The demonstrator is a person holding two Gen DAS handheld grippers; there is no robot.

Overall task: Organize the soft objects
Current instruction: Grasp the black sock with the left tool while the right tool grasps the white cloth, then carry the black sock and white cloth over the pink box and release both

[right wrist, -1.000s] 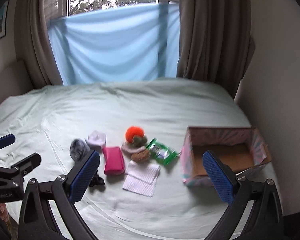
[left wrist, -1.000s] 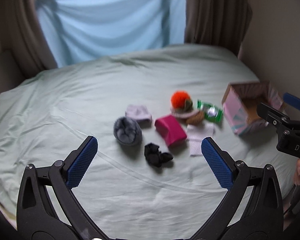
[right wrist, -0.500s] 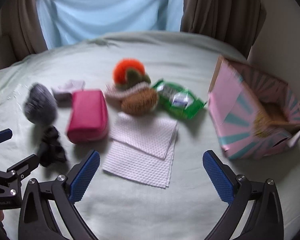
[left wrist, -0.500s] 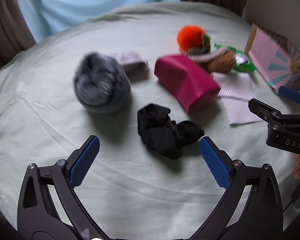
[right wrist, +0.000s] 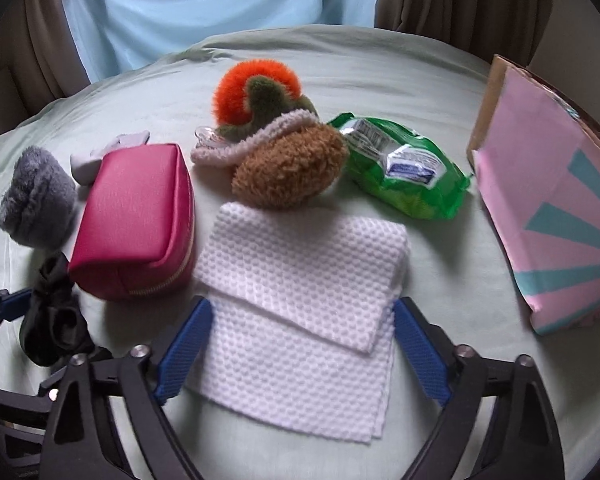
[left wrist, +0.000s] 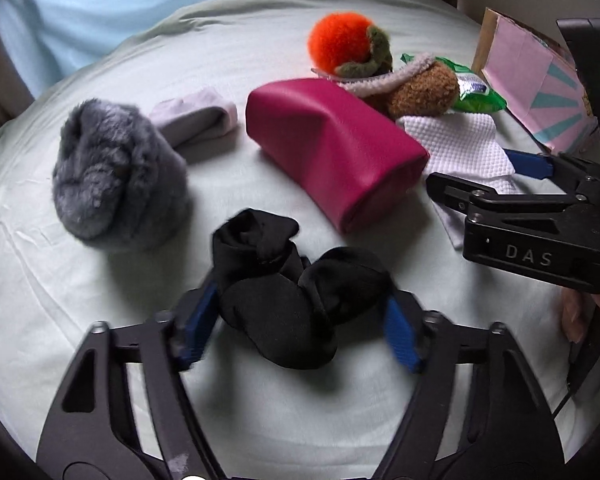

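Note:
My left gripper (left wrist: 298, 330) is open with its blue pads on either side of a black sock bundle (left wrist: 292, 296) on the bed. My right gripper (right wrist: 300, 348) is open and straddles a folded white waffle cloth (right wrist: 300, 300). Around them lie a grey fluffy ball (left wrist: 116, 176), a pale lilac sock (left wrist: 198, 122), a magenta pouch (left wrist: 332, 148), an orange-and-green plush (right wrist: 260, 92), a brown fuzzy item with pink trim (right wrist: 288, 164) and a green wipes pack (right wrist: 400, 168). The black bundle also shows in the right wrist view (right wrist: 52, 316).
A pink cardboard box with teal rays (right wrist: 552, 208) stands at the right on the pale green bedsheet (right wrist: 440, 92). Brown curtains and a light blue cloth hang behind the bed. A wall is close on the right.
Both grippers have dropped down and forward to the items. The left pads have narrowed around the black sock bundle; the right pads have narrowed around the white cloth.

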